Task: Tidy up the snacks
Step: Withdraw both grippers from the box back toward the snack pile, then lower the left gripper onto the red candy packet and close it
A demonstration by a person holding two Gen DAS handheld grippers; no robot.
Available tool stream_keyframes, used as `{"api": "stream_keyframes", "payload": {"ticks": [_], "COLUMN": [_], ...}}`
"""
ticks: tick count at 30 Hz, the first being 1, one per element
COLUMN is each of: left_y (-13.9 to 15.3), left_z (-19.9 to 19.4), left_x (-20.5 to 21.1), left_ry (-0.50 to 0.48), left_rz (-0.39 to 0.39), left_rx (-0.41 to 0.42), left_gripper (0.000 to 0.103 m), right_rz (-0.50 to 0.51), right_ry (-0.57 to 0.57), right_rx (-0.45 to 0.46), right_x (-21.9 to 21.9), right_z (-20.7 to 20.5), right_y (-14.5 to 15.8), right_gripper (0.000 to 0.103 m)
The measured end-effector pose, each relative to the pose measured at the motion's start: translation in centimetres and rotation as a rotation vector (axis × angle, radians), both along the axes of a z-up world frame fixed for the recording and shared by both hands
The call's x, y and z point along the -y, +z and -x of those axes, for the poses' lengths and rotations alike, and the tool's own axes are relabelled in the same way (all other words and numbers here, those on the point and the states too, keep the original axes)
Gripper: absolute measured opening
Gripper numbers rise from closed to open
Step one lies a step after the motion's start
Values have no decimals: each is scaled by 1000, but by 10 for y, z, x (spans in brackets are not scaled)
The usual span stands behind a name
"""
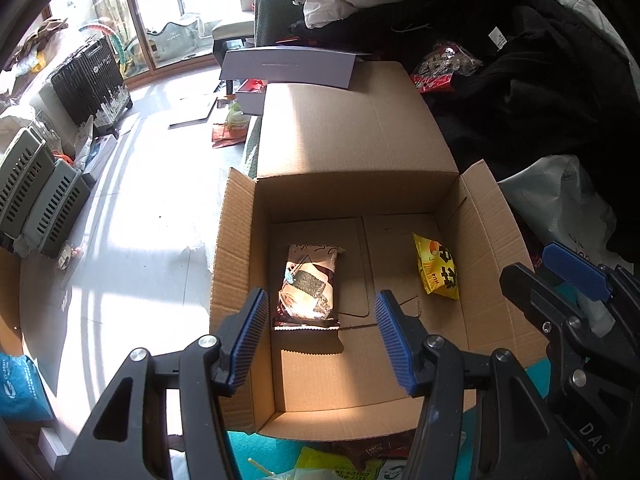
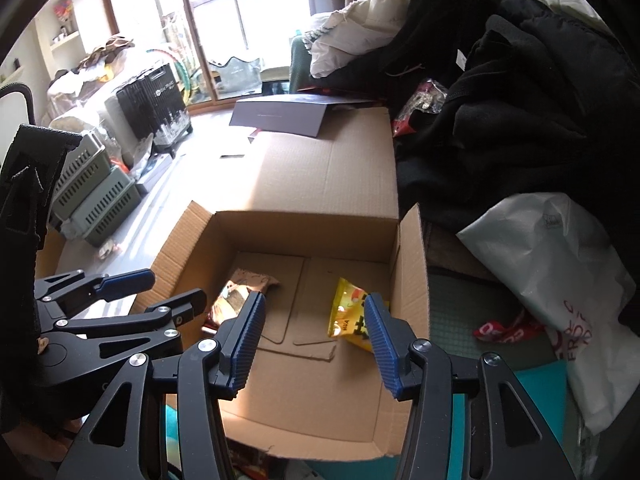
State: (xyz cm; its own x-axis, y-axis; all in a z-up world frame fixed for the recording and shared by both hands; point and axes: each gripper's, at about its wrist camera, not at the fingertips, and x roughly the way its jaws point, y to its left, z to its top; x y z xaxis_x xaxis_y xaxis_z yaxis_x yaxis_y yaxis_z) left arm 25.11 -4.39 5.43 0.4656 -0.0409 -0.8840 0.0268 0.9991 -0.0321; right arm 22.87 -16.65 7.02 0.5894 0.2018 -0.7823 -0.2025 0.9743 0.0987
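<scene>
**Two packets in the box, both grippers empty above it**

We hold the left gripper [image 1: 322, 334] over the cardboard box [image 1: 240, 248] with its jaws parted and nothing between them; the right gripper [image 2: 314, 340] likewise stands apart and empty. The brown snack packet [image 1: 310, 286] lies on the box floor towards the left wall; the yellow snack packet [image 1: 436, 266] lies near the right wall, well apart from it.

We judge the risks thus: more snacks seem to wait at the box's near edge, and reaching for them we could knock the near wall or the upright side flaps; the two grippers sit close and could collide.

The left view shows the brown packet whole; the right view hides part of it behind a finger, yet shows the white plastic bag [image 2: 552, 264] beyond the box's right flap more fully.
</scene>
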Motion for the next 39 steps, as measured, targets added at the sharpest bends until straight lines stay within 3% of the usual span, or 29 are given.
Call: {"api": "stream_keyframes", "payload": {"ticks": [16,22,29,32,39], "left_y": [80,95,97,91,68], "left_z": [82,116,148,162,191], "left_x": [-15,-19,-25,-28,-29], "left_ry": [13,3,-18,-34,-57], "left_rz": [16,16,25,52,18], "left_rx": [143,179,197,185,152], "left_gripper": [55,55,55,55,55], "right_rz": [-16,-22,-29,-38,-52], "right_ry": [44,65,83,99,115], "right_rx": [121,152,151,130,71], "right_x": [-8,-14,-22,-27,-31], "right_z": [69,98,124,133,155], "right_y": [73,88,87,78,51], "right_gripper": [54,58,58,58,58]}}
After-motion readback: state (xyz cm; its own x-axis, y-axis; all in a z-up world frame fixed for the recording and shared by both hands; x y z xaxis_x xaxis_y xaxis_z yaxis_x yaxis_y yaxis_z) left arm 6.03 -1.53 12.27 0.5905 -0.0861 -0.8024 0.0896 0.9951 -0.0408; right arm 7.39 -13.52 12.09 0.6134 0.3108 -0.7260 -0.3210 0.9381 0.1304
